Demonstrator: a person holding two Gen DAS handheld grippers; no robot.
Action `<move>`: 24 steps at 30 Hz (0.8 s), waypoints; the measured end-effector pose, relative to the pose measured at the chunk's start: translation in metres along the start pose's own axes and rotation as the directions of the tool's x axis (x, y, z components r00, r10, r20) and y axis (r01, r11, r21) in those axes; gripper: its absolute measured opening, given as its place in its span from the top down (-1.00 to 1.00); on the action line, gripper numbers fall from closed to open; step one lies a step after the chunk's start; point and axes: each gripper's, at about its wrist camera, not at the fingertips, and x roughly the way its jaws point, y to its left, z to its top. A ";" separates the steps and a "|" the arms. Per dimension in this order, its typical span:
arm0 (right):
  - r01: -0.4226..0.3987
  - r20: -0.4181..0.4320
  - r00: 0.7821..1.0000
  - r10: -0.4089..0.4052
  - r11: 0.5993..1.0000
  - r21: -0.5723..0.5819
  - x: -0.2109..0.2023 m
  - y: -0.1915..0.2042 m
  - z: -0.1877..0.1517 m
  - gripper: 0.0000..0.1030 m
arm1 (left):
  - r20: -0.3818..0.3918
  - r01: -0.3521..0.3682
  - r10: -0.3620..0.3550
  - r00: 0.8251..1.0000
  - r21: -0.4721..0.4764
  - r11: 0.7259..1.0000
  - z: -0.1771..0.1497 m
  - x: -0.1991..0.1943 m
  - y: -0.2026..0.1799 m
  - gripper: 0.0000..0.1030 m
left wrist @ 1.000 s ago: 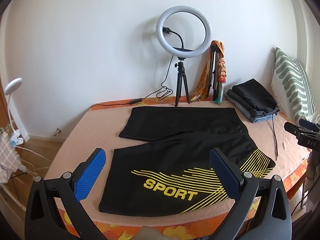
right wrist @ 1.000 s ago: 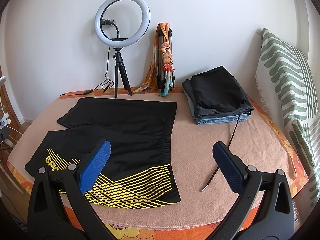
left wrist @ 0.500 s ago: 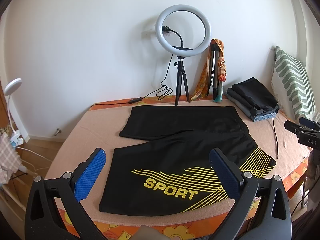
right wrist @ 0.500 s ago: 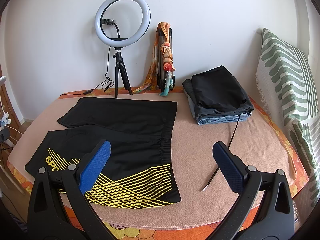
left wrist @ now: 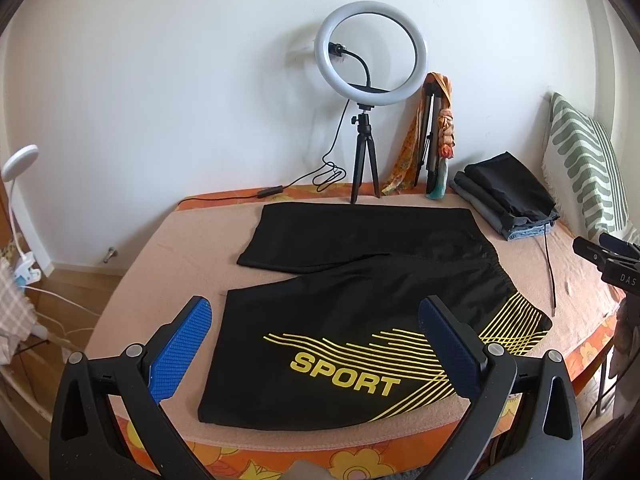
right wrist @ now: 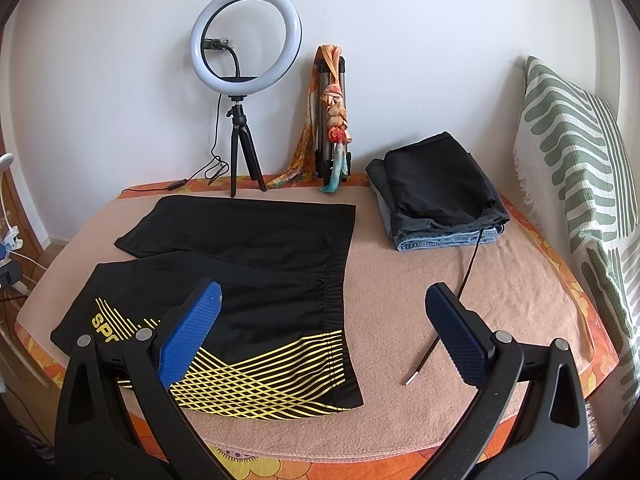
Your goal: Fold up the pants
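Spread flat on a peach blanket [right wrist: 400, 280], black shorts [left wrist: 360, 300] are seen unfolded below the left gripper [left wrist: 316, 344] and right gripper [right wrist: 322, 334], both held wide apart and gripping nothing.

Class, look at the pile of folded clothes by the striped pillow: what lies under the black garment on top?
Under the black garment lie a dark grey piece and folded blue jeans at the bottom. Only their edges show; anything deeper in the pile is covered.
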 end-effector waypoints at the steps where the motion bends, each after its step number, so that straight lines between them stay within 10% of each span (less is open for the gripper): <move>1: -0.004 0.003 1.000 0.004 1.000 0.003 0.000 0.000 0.000 -1.00 | 0.001 -0.006 0.006 1.000 -0.002 1.000 0.000 0.001 0.002 -0.99; 17: -0.091 -0.009 0.996 0.091 0.996 -0.026 0.012 -0.001 0.015 -1.00 | -0.004 0.096 -0.096 0.995 -0.026 0.995 0.009 0.023 0.044 -0.90; 24: -0.173 -0.094 0.983 0.159 0.970 -0.169 0.025 0.010 -0.010 -1.00 | -0.102 0.109 -0.102 0.990 0.067 0.992 -0.018 0.041 0.052 -0.56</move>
